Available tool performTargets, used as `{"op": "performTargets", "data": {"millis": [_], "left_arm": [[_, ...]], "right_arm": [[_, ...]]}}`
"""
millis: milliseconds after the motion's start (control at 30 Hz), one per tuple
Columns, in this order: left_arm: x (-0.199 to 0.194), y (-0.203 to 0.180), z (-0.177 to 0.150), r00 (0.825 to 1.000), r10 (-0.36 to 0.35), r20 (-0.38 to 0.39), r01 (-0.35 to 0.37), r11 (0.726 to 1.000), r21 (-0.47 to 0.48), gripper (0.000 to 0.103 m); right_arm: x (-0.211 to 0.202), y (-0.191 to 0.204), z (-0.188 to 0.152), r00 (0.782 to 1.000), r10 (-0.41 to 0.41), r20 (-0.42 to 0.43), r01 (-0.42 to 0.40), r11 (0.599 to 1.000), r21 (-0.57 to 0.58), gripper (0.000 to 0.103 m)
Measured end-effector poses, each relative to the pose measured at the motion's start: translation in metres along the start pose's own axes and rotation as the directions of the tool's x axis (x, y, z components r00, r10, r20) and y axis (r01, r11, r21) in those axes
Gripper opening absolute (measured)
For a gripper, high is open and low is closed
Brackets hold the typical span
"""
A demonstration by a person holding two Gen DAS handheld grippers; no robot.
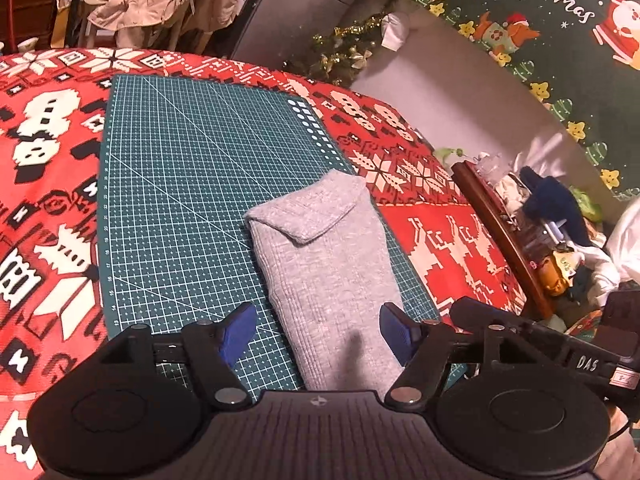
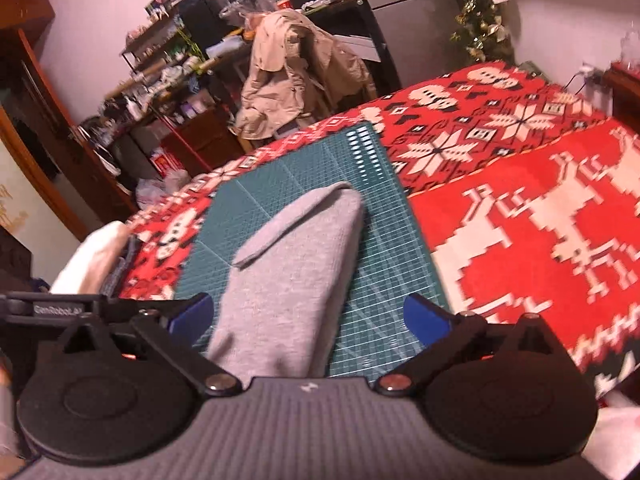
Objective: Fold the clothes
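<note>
Grey knit fabric [image 1: 324, 264], folded into a long narrow bundle, is laid on a green cutting mat [image 1: 180, 184] directly ahead of the left gripper [image 1: 318, 330]. Its near end passes between that gripper's spread blue fingertips [image 1: 240, 330], though contact with them cannot be made out. A small flap is turned over at the far end of the bundle. The mat is spread over a red Christmas-patterned cloth [image 1: 52, 168] covering the bench.

From the right wrist view, the same garment [image 2: 296, 272] is seen ahead of the right gripper [image 2: 306, 316], nearer the left one of its fingertips [image 2: 194, 312], with bare mat [image 2: 384, 280] before the right one. The right gripper is likewise held wide apart and nothing is pinched. A beige coat [image 2: 292, 76] is draped well beyond the bench.
</note>
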State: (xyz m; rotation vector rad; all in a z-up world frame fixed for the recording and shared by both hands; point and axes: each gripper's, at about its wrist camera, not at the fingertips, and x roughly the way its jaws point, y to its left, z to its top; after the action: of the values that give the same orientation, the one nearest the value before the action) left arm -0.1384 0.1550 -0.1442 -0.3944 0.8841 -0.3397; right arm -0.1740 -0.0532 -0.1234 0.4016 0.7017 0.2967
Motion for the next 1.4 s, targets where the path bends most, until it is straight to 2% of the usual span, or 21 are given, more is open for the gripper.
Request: {"op": "performTargets", "data": {"millis": [100, 167, 267, 333, 400, 433, 633, 700, 867, 1000, 1100, 1267, 1400], "left_arm": [[0.0, -0.002, 0.002, 1.0, -0.003, -0.001, 0.003, 1.0, 0.01, 0.067], [0.004, 0.001, 0.006, 1.0, -0.022, -0.015, 0.021, 0.999, -0.03, 0.067], [0.01, 0.005, 0.01, 0.998, -0.051, -0.022, 0.049, 0.995, -0.086, 0.053], [0.014, 0.008, 0.013, 0.999, -0.033, -0.013, 0.031, 0.995, -0.096, 0.05], [0.018, 0.011, 0.016, 1.0, -0.016, -0.007, 0.015, 0.994, -0.108, 0.041], [0.021, 0.014, 0.017, 1.0, -0.013, -0.012, 0.011, 0.992, -0.124, 0.041], [0.031, 0.027, 0.02, 0.999, -0.01, -0.036, 0.003, 0.984, -0.178, 0.036], [0.035, 0.028, 0.019, 0.999, -0.007, -0.04, 0.0, 0.984, -0.177, 0.029], [0.042, 0.032, 0.018, 0.998, -0.044, -0.041, 0.034, 0.978, -0.207, 0.029], [0.046, 0.038, 0.015, 0.997, -0.068, -0.034, 0.057, 0.965, -0.256, 0.028], [0.045, 0.044, 0.011, 0.997, -0.079, -0.01, 0.072, 0.948, -0.309, 0.016], [0.023, 0.039, 0.012, 0.996, -0.07, 0.06, 0.085, 0.952, -0.295, 0.013], [-0.001, 0.036, 0.014, 0.99, -0.061, 0.124, 0.093, 0.958, -0.272, 0.013]], "right_arm": [[0.005, 0.003, 0.003, 0.999, -0.041, -0.01, 0.041, 0.999, 0.001, 0.101], [0.01, 0.003, 0.007, 0.998, -0.057, -0.032, 0.058, 0.998, 0.021, 0.092], [0.021, -0.004, 0.011, 0.999, -0.028, -0.044, 0.032, 0.995, 0.097, 0.075], [0.029, -0.013, 0.012, 0.999, -0.01, -0.045, 0.017, 0.987, 0.162, 0.053], [0.039, -0.022, 0.013, 0.999, 0.014, -0.043, -0.004, 0.975, 0.223, 0.04], [0.044, -0.026, 0.014, 0.999, 0.014, -0.042, -0.004, 0.97, 0.243, 0.038], [0.07, -0.038, 0.017, 0.998, 0.003, -0.068, 0.018, 0.954, 0.3, 0.038], [0.077, -0.038, 0.016, 0.997, -0.006, -0.079, 0.03, 0.953, 0.301, 0.038], [0.082, -0.035, 0.013, 0.997, -0.023, -0.069, 0.043, 0.955, 0.294, 0.037], [0.086, -0.038, 0.009, 0.998, -0.01, -0.065, 0.031, 0.939, 0.342, 0.025], [0.088, -0.036, 0.01, 0.998, -0.006, -0.061, 0.027, 0.937, 0.348, 0.016], [0.083, -0.01, 0.017, 0.998, -0.058, -0.039, 0.065, 0.969, 0.237, 0.011], [0.071, 0.016, 0.028, 0.998, -0.058, -0.002, 0.058, 0.983, 0.176, 0.011]]}}
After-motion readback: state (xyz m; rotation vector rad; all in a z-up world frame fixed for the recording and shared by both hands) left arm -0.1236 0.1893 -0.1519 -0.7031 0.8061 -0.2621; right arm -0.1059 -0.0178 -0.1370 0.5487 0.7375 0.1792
